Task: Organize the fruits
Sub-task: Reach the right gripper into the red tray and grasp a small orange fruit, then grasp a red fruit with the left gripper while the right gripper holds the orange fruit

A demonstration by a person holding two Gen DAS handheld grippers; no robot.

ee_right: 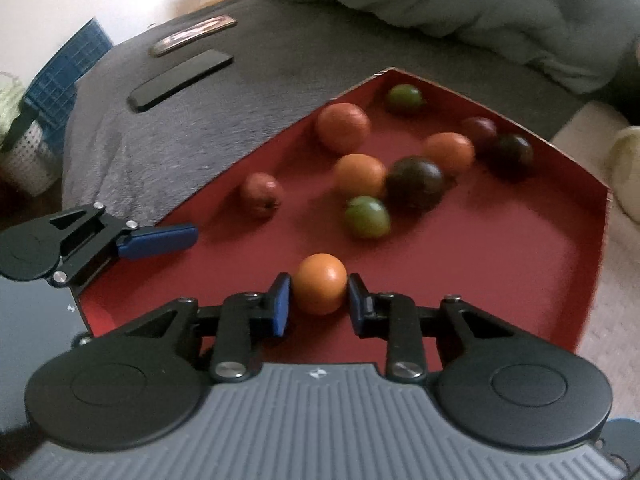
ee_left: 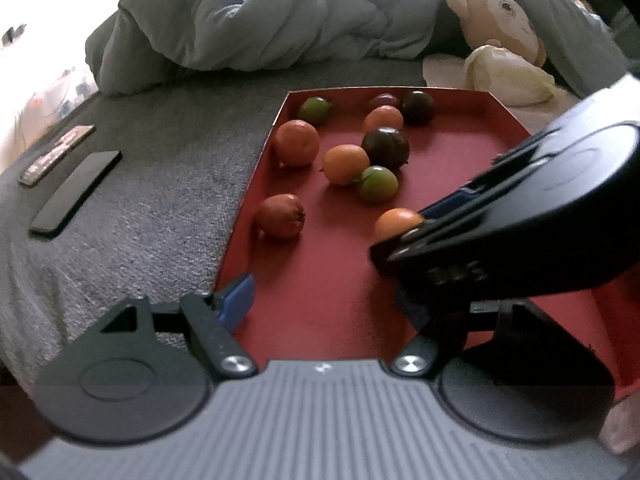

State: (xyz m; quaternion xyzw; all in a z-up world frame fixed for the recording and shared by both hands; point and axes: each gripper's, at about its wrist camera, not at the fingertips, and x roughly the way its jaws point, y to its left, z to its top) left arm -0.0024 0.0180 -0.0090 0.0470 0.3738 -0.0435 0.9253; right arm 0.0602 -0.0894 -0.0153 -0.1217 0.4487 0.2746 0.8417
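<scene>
A shallow red tray lies on a grey bed cover and holds several small fruits: orange, green, dark purple and reddish ones. My right gripper has its blue pads on either side of a small orange fruit at the tray's near part, the pads touching or nearly touching it. In the left wrist view the right gripper's black body covers the tray's right side. My left gripper is open over the tray's near left edge; its blue left finger shows, its right finger is hidden.
Two phones lie on the grey cover left of the tray. A rumpled grey duvet and a plush toy lie behind it. A blue crate stands past the bed's left edge.
</scene>
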